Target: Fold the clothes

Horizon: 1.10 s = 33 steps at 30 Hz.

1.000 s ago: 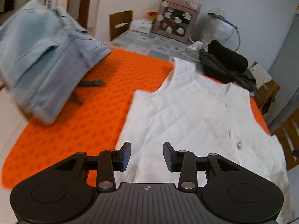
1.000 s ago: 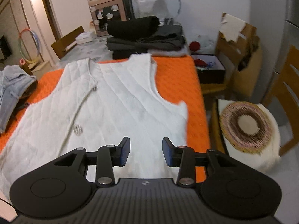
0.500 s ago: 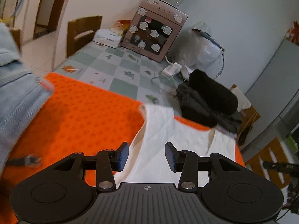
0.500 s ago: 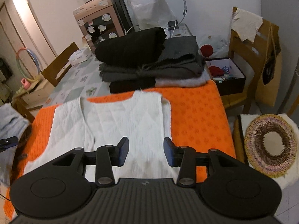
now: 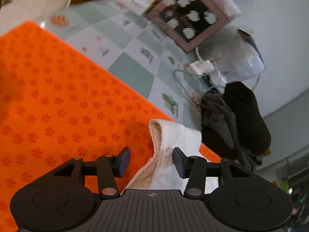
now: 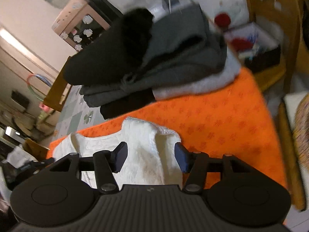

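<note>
While both grippers point down over the far end of the white quilted sleeveless vest [image 5: 173,150], neither one holds it. The left gripper [image 5: 151,162] has just been opening; its fingers [image 5: 123,161] stand moderately wide, with the left shoulder strap of the vest lying between them, untouched. The right gripper [image 6: 150,158] has likewise just been opening, a little wider, and the right shoulder strap [image 6: 154,148] lies between its fingers [image 6: 119,158], clear of both pads. The vest lies flat on the orange flower-patterned cloth [image 5: 58,100] covering the table, straps pointing away from the fingers. Just beyond the straps sits a stack of folded black and grey clothes [image 6: 146,58], with a pink box printed with small cups [image 5: 193,17] farther off. The step in hand appears to be the reach for the shoulders, ahead of the first fold. Next, each gripper likely needs to sink onto its strap and close, pinching cloth without catching the orange cover.
</note>
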Available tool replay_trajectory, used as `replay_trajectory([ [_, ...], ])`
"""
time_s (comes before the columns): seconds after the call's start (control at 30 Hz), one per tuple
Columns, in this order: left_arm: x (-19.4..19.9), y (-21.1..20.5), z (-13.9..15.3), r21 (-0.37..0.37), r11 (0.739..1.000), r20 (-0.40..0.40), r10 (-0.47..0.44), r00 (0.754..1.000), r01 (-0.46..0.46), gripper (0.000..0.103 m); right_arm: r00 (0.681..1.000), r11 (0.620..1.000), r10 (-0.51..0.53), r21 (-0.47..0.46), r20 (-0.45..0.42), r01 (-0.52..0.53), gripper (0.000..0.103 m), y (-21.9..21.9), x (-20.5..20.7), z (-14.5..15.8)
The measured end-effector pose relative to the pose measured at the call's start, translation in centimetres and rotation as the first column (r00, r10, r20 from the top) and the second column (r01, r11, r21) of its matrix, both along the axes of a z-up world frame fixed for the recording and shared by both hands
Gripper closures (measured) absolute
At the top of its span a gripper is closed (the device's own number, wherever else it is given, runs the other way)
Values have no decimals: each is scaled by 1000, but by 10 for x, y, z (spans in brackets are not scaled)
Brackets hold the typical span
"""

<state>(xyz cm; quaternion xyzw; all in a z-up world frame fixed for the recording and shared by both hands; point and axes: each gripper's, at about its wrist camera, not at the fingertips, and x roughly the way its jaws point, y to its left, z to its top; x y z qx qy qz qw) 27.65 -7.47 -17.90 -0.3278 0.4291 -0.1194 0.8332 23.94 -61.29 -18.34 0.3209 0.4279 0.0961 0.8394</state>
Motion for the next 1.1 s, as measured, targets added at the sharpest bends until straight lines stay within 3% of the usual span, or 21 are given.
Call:
replay_trajectory([
  [0.2, 19, -8, -10, -148, 989, -14, 10, 1000, -12, 52, 1000, 990, -2, 140, -19, 5, 43, -3, 19, -33],
  [0.37, 34, -26, -12, -114, 993, -17, -14, 1000, 12, 52, 999, 978, -31, 205, -29, 37, 42, -5, 38, -45],
  [0.5, 43, -25, -10, -93, 995, 6, 33, 999, -33, 52, 999, 995, -33, 93, 21, 31, 45, 5, 47, -29],
  [0.6, 48, -23, -9, -56, 997, 28, 48, 998, -47, 53, 995, 995, 52, -85, 87, -45, 50, 25, 45, -17],
  [0.67, 53, -24, -9, -31, 999, 39, 44, 998, -42, 53, 984, 958, 142, -265, 110, -109, 55, 46, 41, -17],
  [0.77, 59, -27, -8, 23, 999, 62, 27, 998, -28, 54, 957, 862, 265, -475, 121, -178, 60, 71, 34, -21],
  [0.83, 63, -28, -7, 40, 999, 67, 18, 998, -21, 54, 954, 853, 273, -490, 123, -181, 61, 72, 32, -23],
  [0.93, 61, -29, 5, 75, 997, 102, -16, 995, 8, 54, 962, 873, 249, -456, 110, -174, 58, 67, 33, -19],
  [1.0, 54, -31, 15, 117, 992, 121, -53, 991, 38, 54, 967, 879, 233, -448, 99, -166, 52, 63, 31, -13],
  [1.1, 40, -38, 29, 195, 977, 147, -117, 982, 88, 54, 975, 874, 194, -470, 111, -121, 51, 51, 18, 3],
])
